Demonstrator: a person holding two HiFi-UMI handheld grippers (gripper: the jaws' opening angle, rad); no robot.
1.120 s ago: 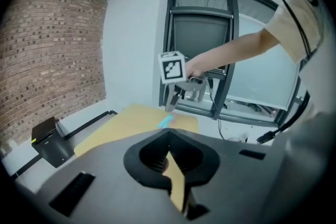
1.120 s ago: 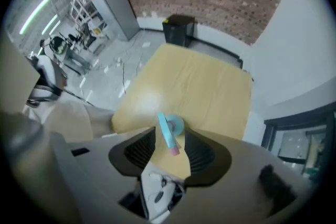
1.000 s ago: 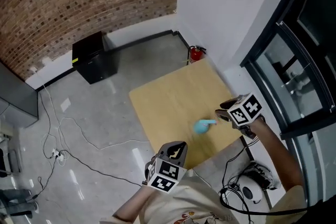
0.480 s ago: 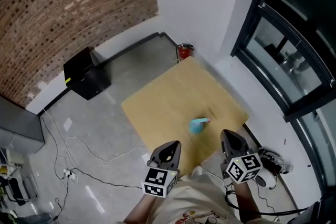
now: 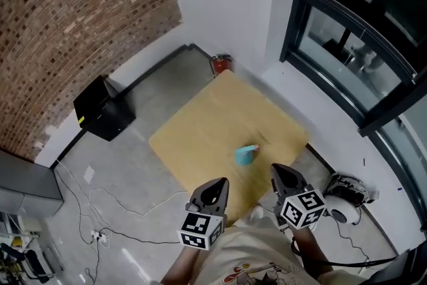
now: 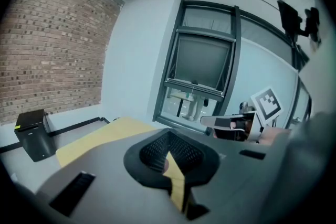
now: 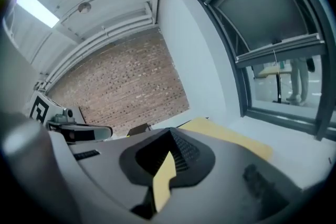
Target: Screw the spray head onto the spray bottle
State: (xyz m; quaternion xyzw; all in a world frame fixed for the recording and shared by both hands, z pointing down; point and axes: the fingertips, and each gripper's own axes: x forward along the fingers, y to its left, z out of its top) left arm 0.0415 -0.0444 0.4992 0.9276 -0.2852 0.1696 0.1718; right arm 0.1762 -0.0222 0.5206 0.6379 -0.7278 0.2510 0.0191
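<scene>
left gripper (image 5: 212, 187) is hovering at the near edge of the table (image 5: 200, 123), jaws pressed together on nothing | right gripper (image 5: 283, 175) is hovering beside it, jaws likewise closed and empty | teal spray bottle (image 5: 245, 155) is lying on the table just ahead of both grippers, untouched

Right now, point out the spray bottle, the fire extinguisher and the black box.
spray bottle (image 5: 245, 155), head view, teal body.
fire extinguisher (image 5: 220, 65), head view, red body.
black box (image 5: 99, 103), head view, top face.
</scene>
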